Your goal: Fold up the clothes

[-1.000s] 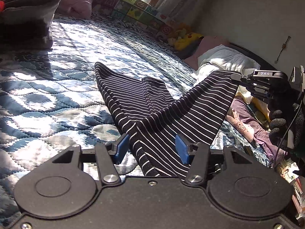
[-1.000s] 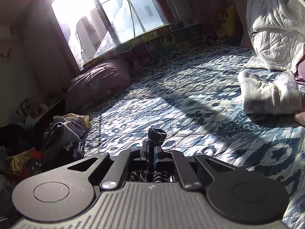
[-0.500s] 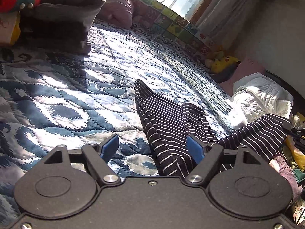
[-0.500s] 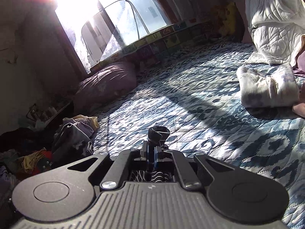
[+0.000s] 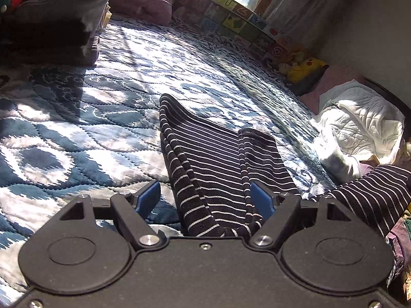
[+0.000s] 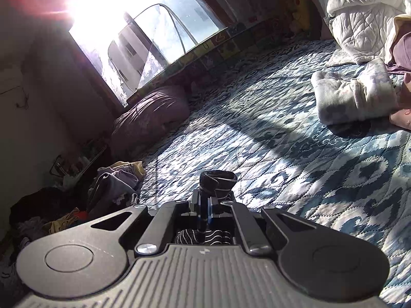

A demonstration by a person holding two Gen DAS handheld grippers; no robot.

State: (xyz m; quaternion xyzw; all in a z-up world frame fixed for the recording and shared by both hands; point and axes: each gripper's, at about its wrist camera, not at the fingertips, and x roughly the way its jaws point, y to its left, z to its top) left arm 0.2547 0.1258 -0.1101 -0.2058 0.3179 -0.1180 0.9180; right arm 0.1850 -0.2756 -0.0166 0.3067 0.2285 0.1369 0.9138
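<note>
Shirt: black w/ thin white stripes, the shirt (image 5: pixel 218 164) lies on the bed (image 5: pixel 102 118), one end lifted off to the right.
Left gripper (image 5: pixel 205 200): blue fingers (image 5: pixel 149 197) spread wide, shirt passing between, not pinched.
Right gripper (image 6: pixel 204 205): fingers clamped tight on a bunched bit of shirt (image 6: pixel 217 182).
Bedside: white quilt (image 5: pixel 359 125), folded grey clothes (image 5: pixel 51 25).

A bed with a blue-and-white quilt (image 5: pixel 108 118) carries a striped garment (image 5: pixel 215 169) near its front edge, a purple cushion (image 6: pixel 154 118) by the window edge, a folded pale blanket (image 6: pixel 354 97) (right side), and a white duvet (image 5: pixel 359 123) toward the far corner.
</note>
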